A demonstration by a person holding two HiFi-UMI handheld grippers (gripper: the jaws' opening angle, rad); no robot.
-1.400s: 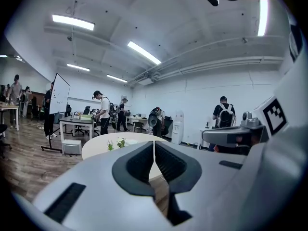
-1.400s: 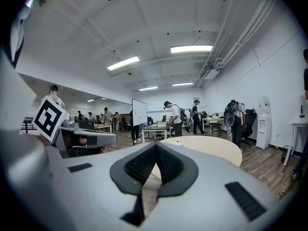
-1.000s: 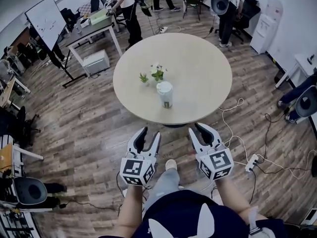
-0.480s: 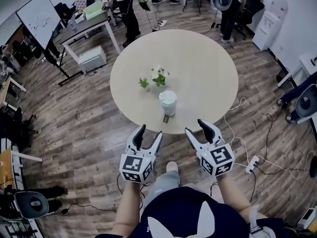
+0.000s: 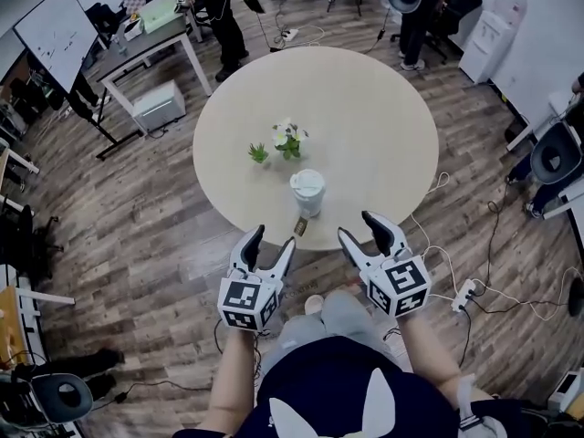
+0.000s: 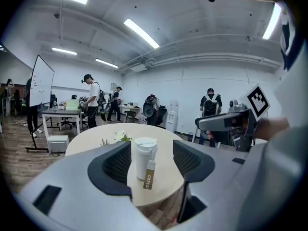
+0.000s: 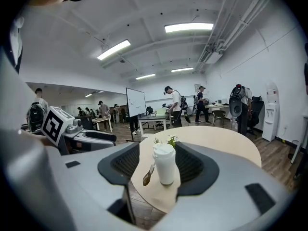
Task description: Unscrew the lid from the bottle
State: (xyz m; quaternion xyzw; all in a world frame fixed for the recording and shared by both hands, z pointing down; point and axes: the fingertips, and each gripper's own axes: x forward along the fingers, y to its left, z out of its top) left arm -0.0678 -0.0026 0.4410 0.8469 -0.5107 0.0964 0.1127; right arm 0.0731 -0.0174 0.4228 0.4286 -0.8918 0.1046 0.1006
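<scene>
Closer to the bottle [image 5: 307,192] now — left tool [image 5: 272,237] and right tool [image 5: 358,226], just opened, empty; lid [image 5: 307,182] on.

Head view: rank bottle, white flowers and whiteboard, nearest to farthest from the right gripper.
1. Bottle, near edge of table, just ahead of the right gripper, whose empty jaws have just been opening.
2. White flowers, mid-table, behind the bottle.
3. Whiteboard, far upper left.

Open-plan office or lab workroom.
A white rolling whiteboard [image 5: 57,36], grey rectangular desks [image 5: 151,39], black swivel chairs [image 5: 555,153], a white water dispenser [image 5: 481,46], a round beige meeting table [image 5: 383,126], a white power strip [image 5: 465,291] on the wood-plank floor [image 5: 137,235], long ceiling strip lights [image 6: 141,33].
</scene>
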